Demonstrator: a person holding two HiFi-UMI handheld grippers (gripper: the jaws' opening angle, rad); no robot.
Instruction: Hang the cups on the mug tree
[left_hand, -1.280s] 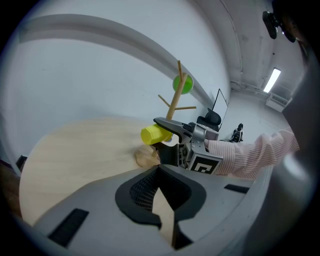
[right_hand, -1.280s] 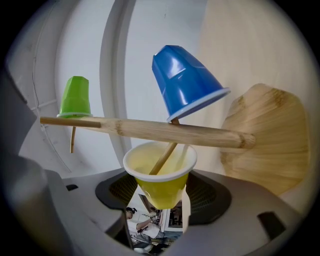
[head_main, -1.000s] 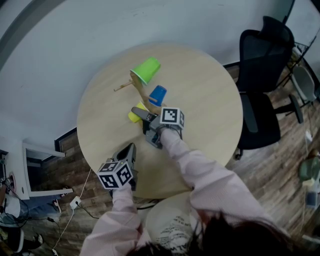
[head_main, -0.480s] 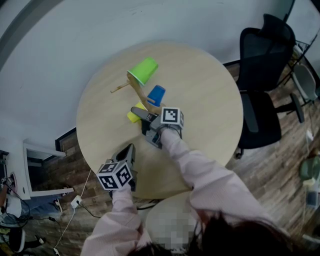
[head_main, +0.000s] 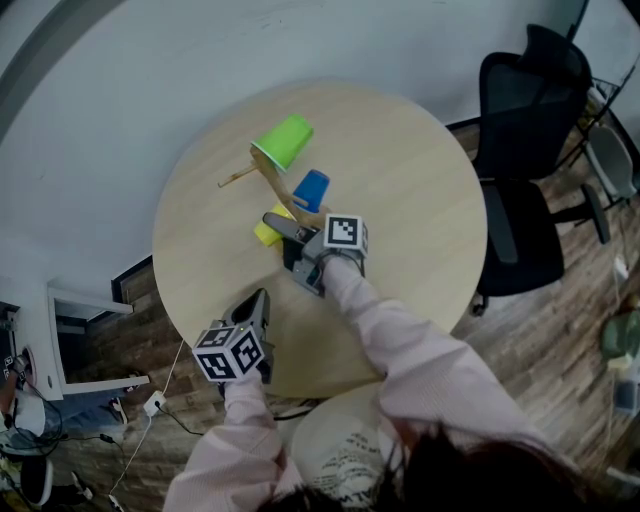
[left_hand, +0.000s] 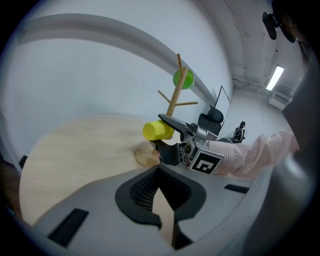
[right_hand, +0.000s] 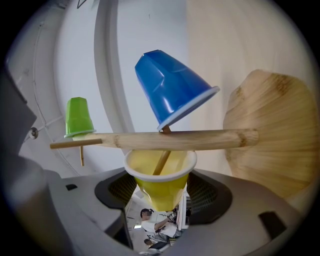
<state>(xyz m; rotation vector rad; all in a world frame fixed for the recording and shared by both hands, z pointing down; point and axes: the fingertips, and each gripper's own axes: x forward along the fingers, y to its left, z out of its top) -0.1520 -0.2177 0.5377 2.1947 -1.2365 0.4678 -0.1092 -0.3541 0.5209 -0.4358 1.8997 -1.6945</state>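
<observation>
While the green cup (right_hand: 78, 117) and the blue cup (right_hand: 170, 90) already sit on pegs of the mug tree (right_hand: 175, 139), the yellow cup (right_hand: 160, 180) is the one in hand. The right gripper (head_main: 283, 240) has its jaws spread wide and pressed on that cup's sides, just left of the table's (head_main: 400, 180) middle in the head view. In the right gripper view the trunk runs across the picture, with the wooden base at 3 o'clock, the green cup at 9, the blue cup at 12 and the yellow cup at 6, a peg (right_hand: 161, 162) reaching into its mouth. This looks like the last hanging step, nearly done. The next move probably calls for pushing the cup further along the peg until the peg carries it, then easing the jaws off and backing out without knocking the trunk. The left gripper (head_main: 263, 296) rests near the table's 7 o'clock edge, its jaws together on nothing.
</observation>
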